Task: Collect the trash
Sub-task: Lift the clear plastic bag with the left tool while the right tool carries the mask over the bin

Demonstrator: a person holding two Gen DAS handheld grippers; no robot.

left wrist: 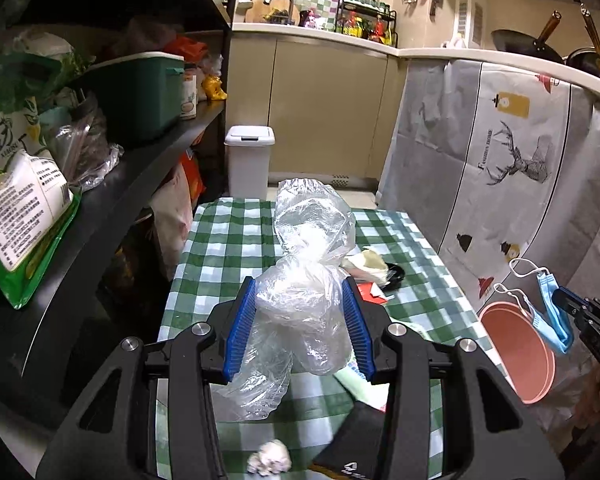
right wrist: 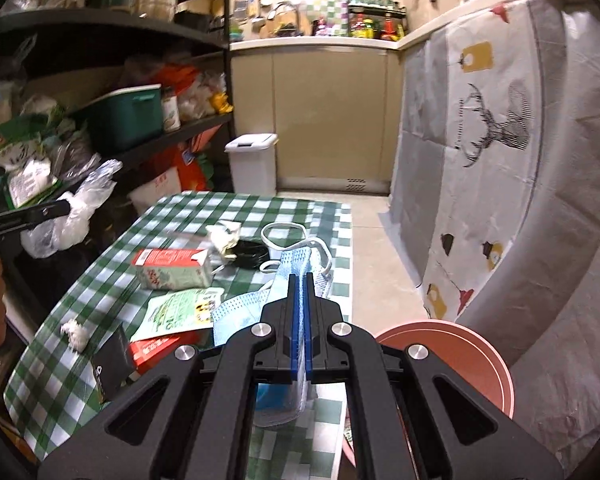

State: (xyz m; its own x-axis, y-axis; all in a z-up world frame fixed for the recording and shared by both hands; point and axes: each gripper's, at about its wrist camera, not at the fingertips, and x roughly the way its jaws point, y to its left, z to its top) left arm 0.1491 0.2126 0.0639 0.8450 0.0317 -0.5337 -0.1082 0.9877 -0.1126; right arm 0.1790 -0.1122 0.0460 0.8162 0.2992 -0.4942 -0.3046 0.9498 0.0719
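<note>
Now our left gripper clasps the clear plastic bag, our right gripper pinches the blue mask; we carry both steadily over the pink bin.

Hardly any legible text. On deer-print cloth, right of left claw: vertical caption beside antlers, approx. "FASHION HOME", partly blurred. On green-white food packs, shelf left of same claw: dense CJK print and barcode, too small to read. Red-white carton, ahead-left of right claw: lettering illegible.
</note>
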